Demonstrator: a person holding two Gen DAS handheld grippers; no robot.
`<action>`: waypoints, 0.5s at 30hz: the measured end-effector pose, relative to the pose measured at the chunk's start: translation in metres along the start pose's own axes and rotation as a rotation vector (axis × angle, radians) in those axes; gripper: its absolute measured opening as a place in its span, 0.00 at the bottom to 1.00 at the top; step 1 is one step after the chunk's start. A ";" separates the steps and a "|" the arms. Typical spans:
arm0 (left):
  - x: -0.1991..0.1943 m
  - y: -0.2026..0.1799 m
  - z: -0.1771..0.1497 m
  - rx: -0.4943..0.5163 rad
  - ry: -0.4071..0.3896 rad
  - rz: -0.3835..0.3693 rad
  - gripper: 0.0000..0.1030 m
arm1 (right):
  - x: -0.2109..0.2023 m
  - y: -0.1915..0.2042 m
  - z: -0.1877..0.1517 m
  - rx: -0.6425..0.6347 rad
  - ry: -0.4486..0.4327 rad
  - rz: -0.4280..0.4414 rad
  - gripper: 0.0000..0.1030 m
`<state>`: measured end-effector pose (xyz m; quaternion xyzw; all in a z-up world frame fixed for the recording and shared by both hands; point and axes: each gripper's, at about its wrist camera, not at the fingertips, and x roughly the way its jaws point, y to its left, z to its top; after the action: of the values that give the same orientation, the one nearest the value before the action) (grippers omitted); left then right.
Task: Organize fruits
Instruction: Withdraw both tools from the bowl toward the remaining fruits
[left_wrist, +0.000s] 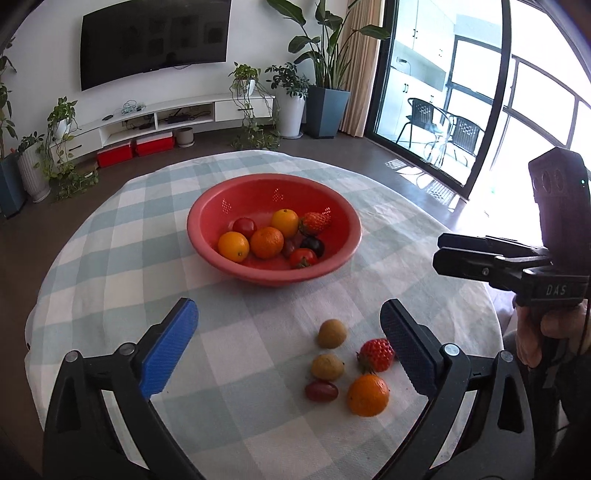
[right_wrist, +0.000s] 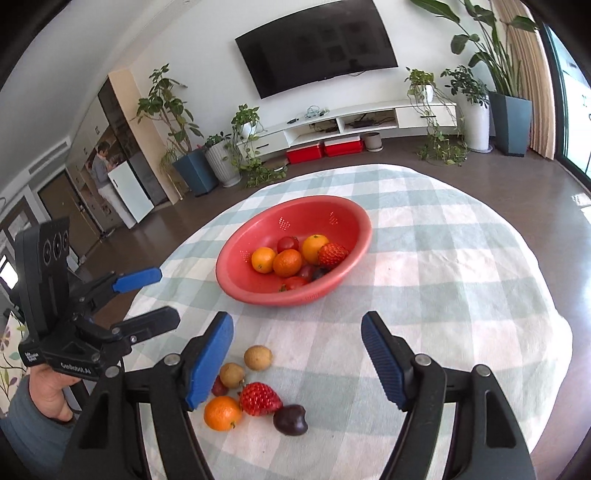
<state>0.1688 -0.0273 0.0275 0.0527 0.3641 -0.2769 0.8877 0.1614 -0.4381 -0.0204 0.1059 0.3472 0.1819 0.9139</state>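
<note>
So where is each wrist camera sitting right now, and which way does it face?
Left wrist: on the left gripper, above the near table edge, facing the red bowl and the TV wall; its own open fingers show, with the right gripper at right.
Right wrist: on the right gripper, same heading; open fingers show, with the left gripper and hand at left.
Shared: bowl, loose strawberry, orange.

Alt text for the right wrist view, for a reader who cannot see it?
The open right gripper hovers over loose fruit on a checked tablecloth: an orange, a strawberry, a dark plum and two longans. Behind them sits a red bowl of fruit.
</note>
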 end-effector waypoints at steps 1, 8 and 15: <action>-0.002 -0.007 -0.009 0.006 0.011 -0.007 0.97 | -0.003 -0.003 -0.007 0.022 -0.004 0.000 0.73; 0.004 -0.045 -0.064 0.052 0.097 -0.042 0.97 | -0.005 -0.004 -0.040 0.084 0.017 0.013 0.73; 0.017 -0.057 -0.077 0.067 0.120 -0.059 0.91 | -0.008 -0.004 -0.051 0.060 0.017 0.003 0.73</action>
<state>0.1011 -0.0601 -0.0343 0.0881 0.4085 -0.3111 0.8536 0.1225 -0.4415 -0.0544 0.1322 0.3599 0.1738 0.9071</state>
